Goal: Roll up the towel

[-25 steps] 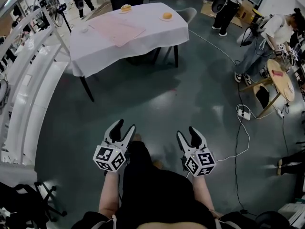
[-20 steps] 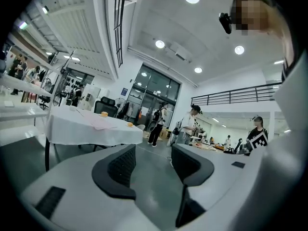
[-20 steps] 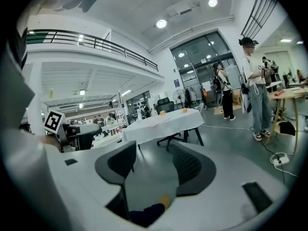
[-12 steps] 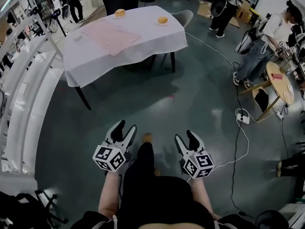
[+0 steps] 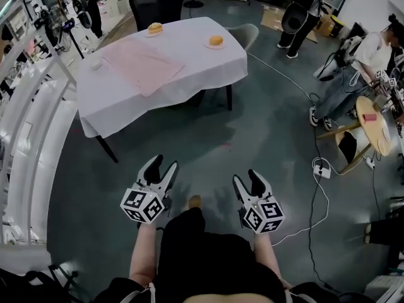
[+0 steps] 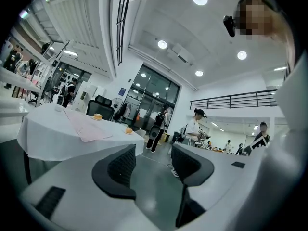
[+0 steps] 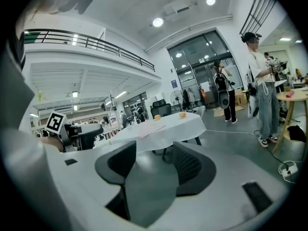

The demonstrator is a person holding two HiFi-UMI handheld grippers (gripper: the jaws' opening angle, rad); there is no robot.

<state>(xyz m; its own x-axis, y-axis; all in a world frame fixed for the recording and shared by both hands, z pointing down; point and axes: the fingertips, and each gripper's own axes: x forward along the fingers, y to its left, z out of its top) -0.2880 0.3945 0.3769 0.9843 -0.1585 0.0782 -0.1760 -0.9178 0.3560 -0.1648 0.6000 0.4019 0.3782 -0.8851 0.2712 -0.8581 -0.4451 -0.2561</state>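
Ahead, floor (image 5: 202,137), then towel (image 5: 140,65) near table (image 5: 202,59) edge.

Pink towel (image 5: 140,65) flat on table (image 5: 205,62) (white-clothed).

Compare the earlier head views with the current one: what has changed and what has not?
The table with the pink towel has drawn nearer and shifted left in the head view, so the person seems to be walking toward it. Nothing was grasped or released. The left gripper and right gripper stay held out in front, both open and empty; the towel lies flat.
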